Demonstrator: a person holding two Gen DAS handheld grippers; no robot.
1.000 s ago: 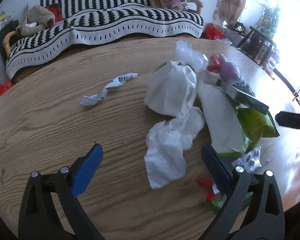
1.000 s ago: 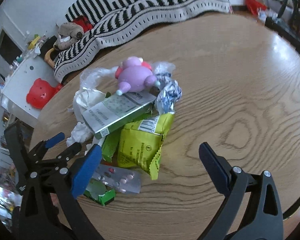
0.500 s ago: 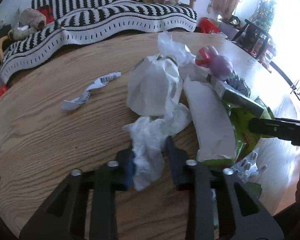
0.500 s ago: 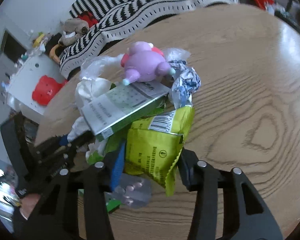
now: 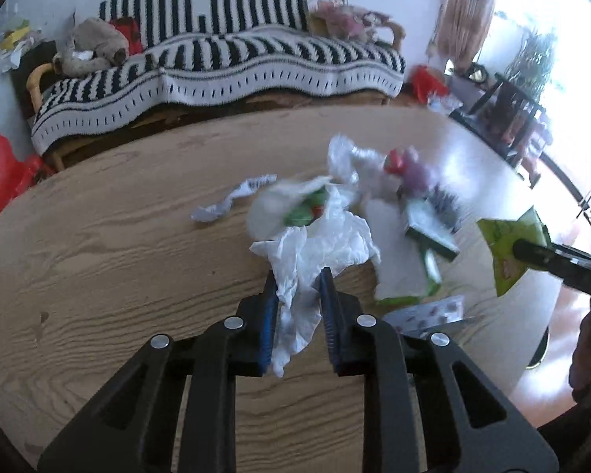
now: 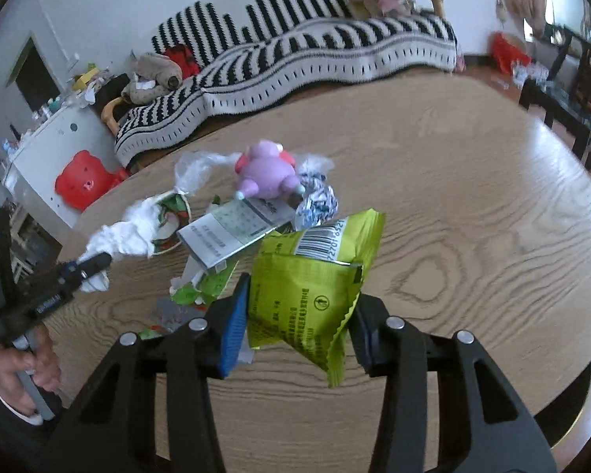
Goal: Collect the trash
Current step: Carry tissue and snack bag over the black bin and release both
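Observation:
My left gripper (image 5: 297, 295) is shut on a crumpled white tissue (image 5: 323, 248) and holds it lifted over the wooden table (image 5: 98, 244). My right gripper (image 6: 301, 307) is shut on a lime-green snack packet (image 6: 315, 276) and holds it above the table; the packet also shows in the left wrist view (image 5: 508, 248). Left on the table are a paper cup (image 6: 169, 224), a green-and-white box (image 6: 232, 232), a purple toy (image 6: 266, 171), a crumpled foil wrapper (image 6: 317, 205), a blister pack (image 5: 429, 311) and a paper strip (image 5: 232, 199).
A striped-blanket sofa (image 5: 216, 67) stands behind the table. A red stool (image 6: 82, 183) and a white cabinet (image 6: 39, 149) stand at the left. Dark furniture (image 5: 504, 114) stands by the window at the right. The table edge (image 6: 571, 390) is close at the right.
Both grippers went from open to shut. The left lifted the white tissue and the right lifted the green packet off the pile. The cup tipped into view.

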